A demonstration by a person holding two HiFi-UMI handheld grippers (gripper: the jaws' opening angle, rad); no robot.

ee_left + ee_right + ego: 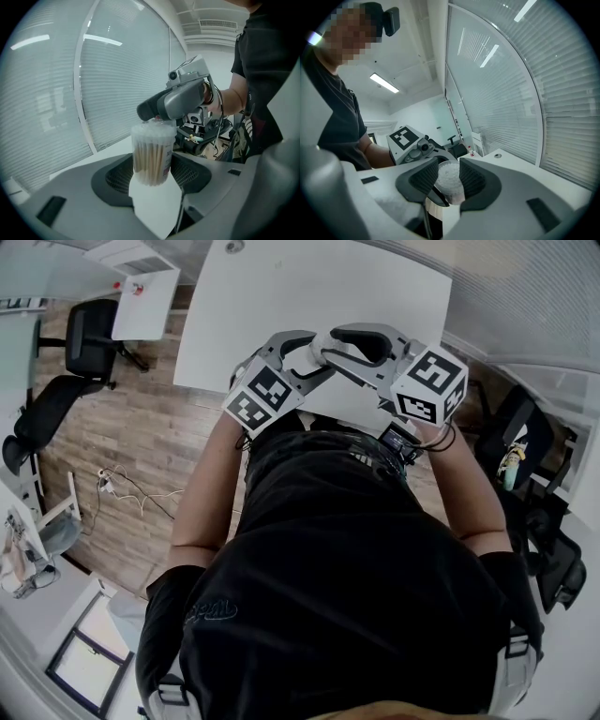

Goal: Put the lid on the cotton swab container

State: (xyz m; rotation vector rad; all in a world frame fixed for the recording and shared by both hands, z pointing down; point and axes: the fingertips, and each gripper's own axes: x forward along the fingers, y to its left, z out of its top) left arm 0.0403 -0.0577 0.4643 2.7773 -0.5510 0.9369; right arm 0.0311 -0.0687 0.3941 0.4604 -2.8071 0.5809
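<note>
A clear cotton swab container [150,152], packed with upright swabs, stands between the pads of my left gripper [152,165], which is shut on its lower body. My right gripper [157,111] reaches in from the right and sits on the container's top. In the right gripper view its two pads touch either side of the round clear lid [450,177], through which the white swab heads show, and the left gripper's marker cube [404,137] sits just behind. In the head view both grippers [328,345] meet above the table's near edge and hide the container.
A white table [309,292] lies in front of the person, with slatted window blinds [56,93] beyond it. Black office chairs [89,334] and floor cables [122,486] are at the left, and another chair with clutter [525,456] is at the right.
</note>
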